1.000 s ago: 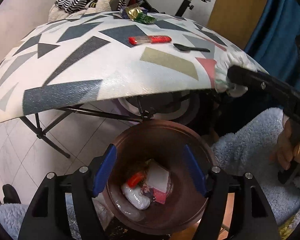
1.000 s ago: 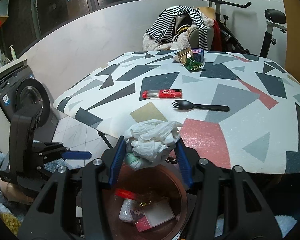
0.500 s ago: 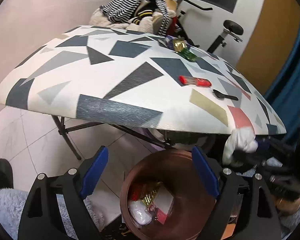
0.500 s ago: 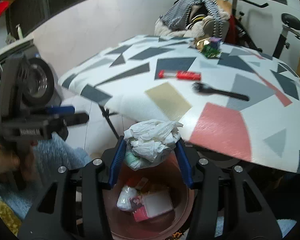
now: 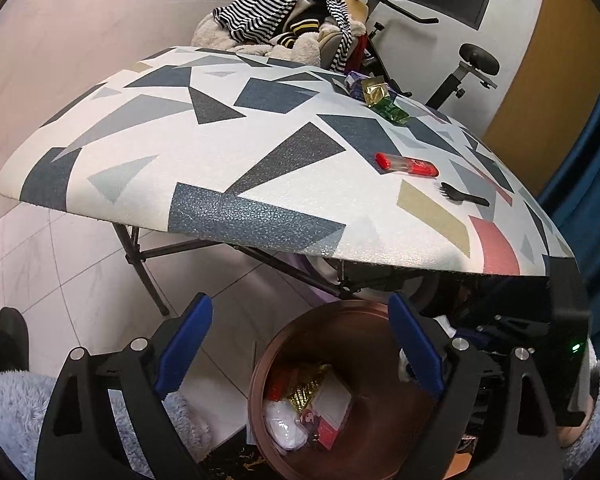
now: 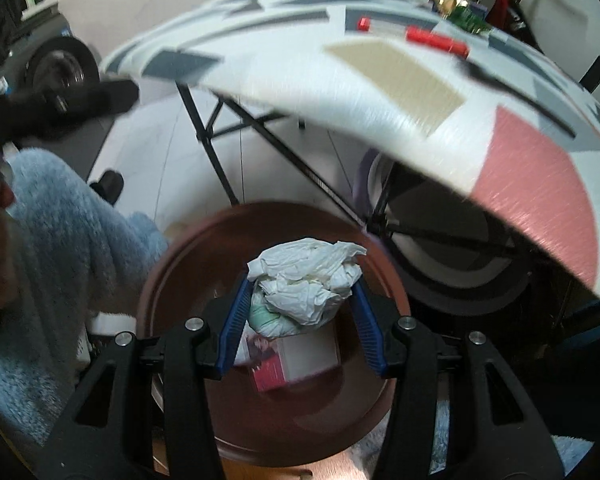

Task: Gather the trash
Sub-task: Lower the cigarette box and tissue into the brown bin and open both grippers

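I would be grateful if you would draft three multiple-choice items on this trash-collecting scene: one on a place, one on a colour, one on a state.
1. Where is the black fork?
A. on the patterned tabletop
B. in the bin
C. on the floor

2. What colour is the inside of the bin?
A. green
B. reddish brown
C. white

3. What is the right gripper doing?
A. standing empty
B. holding a fork
C. clamping crumpled white tissue

Answers:
1 A, it lies beside the red tube on the table.
2 B, its walls show coppery brown in both views.
3 C, the blue pads press the wad on both sides above the bin.
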Motion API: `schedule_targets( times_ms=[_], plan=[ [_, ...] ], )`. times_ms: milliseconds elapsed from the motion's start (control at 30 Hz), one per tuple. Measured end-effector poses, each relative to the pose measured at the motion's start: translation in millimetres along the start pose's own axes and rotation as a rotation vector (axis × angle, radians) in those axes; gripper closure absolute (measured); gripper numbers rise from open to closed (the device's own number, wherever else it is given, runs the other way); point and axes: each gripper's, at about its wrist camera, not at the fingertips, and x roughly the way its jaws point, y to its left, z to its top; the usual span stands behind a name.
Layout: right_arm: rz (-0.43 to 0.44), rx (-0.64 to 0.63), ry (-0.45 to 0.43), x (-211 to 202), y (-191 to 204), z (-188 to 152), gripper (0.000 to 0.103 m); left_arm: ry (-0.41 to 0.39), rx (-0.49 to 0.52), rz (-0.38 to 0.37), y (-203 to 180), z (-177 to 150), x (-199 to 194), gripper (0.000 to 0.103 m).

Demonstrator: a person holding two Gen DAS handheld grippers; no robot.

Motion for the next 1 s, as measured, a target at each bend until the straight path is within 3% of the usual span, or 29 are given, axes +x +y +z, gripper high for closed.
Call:
schedule_targets(
  times_ms=[133, 333, 600, 700, 1000],
  plan=[
    [-0.014, -0.02, 0.058, 10.7, 4.0, -1.6, 0.05, 0.002, -0.01, 0.003, 2.5, -0.1, 0.4, 0.015],
    [-0.03, -0.023, 0.077, 14.9, 4.5, -5.7, 0.045, 0.006, -0.022, 0.004, 4.7, -0.1, 0.6, 0.015],
    [-0.054, 0.008, 0.057, 10.8, -2.9, -5.7, 0.012, 0.008, -0.028, 0.007, 6.6, 0.0, 1.0, 0.015],
    [-0.059, 0.021, 0.053, 10.0, -6.6, -4.7, 0.007, 0.01, -0.034, 0.008, 7.1, -0.4, 1.1, 0.014],
    [-0.053, 0.037, 0.042, 7.2, -10.4, -1.0, 0.006, 0.013, -0.041, 0.011, 8.5, 0.0, 1.8, 0.013]
  ],
)
